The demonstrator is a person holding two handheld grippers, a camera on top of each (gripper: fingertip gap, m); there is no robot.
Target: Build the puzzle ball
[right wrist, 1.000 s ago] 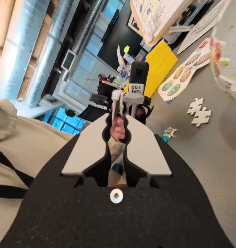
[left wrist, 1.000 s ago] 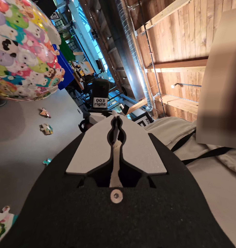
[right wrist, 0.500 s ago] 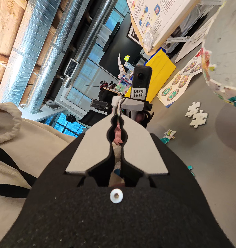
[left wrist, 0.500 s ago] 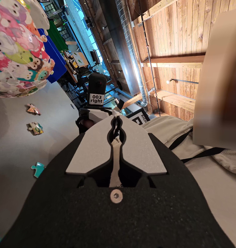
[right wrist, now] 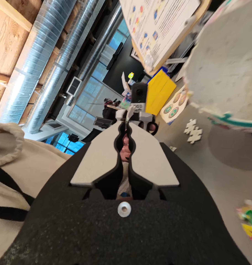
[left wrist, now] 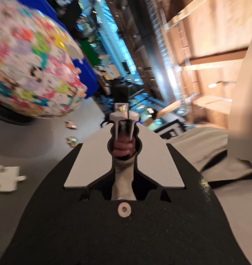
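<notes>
Grey table under a timber ceiling with silver ducts, both views tilted and blurred. Your left gripper has its jaws apart and empty; the right gripper's own two fingers show through the gap. Your right gripper is pinched on a small puzzle piece, standing edge-on at the tips; in the left view the same piece sits centre frame. The puzzle ball fills the upper left of the left view and the upper right of the right view, grey inside and jagged rim toward you. So the ball lies right of the loaded jaws, well apart. Loose pieces lie on the table below it. Likely next: swing the right gripper toward that rim.
</notes>
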